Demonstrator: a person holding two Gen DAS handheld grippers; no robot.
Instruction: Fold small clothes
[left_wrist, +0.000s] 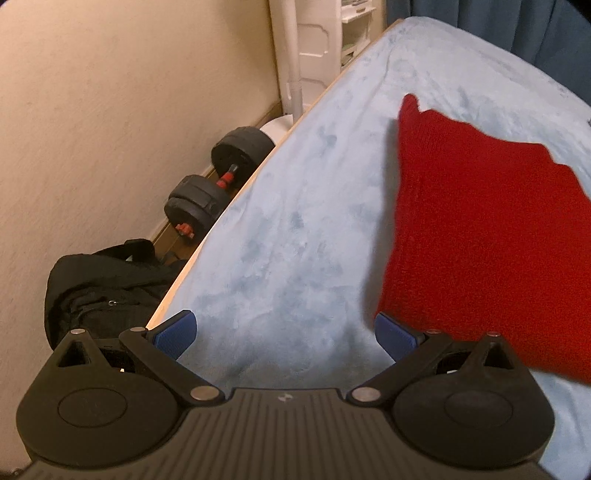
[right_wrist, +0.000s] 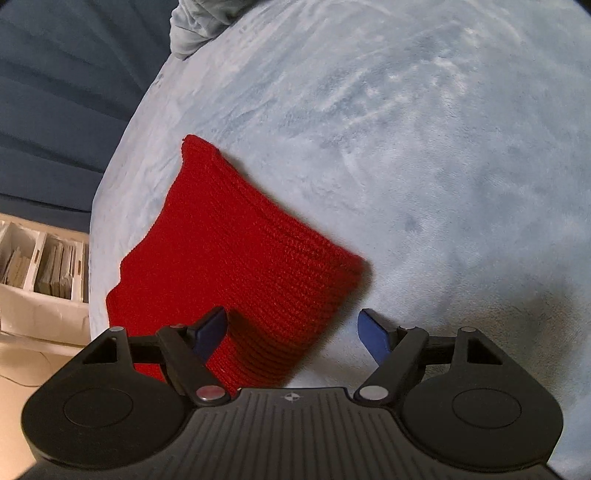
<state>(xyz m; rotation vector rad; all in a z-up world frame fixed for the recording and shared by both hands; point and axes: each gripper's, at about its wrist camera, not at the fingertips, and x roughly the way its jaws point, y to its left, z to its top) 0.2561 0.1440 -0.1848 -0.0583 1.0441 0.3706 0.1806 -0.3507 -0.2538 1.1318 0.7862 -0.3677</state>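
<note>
A red knitted cloth (left_wrist: 480, 229) lies flat on the light blue blanket (left_wrist: 295, 221), folded into a rough rectangle. My left gripper (left_wrist: 286, 338) is open and empty, above the blanket just left of the cloth's near corner. In the right wrist view the same red cloth (right_wrist: 240, 266) lies left of centre. My right gripper (right_wrist: 293, 336) is open and empty, over the cloth's near right corner. Its left finger (right_wrist: 210, 328) stands over the cloth and its right finger (right_wrist: 375, 338) over bare blanket.
The bed edge (left_wrist: 229, 206) runs along the left. Beyond it on the floor are two black dumbbells (left_wrist: 218, 184) and a black bag (left_wrist: 103, 288) by the beige wall. A dark blue curtain (right_wrist: 66, 103) and a white shelf unit (right_wrist: 40, 273) stand past the far side.
</note>
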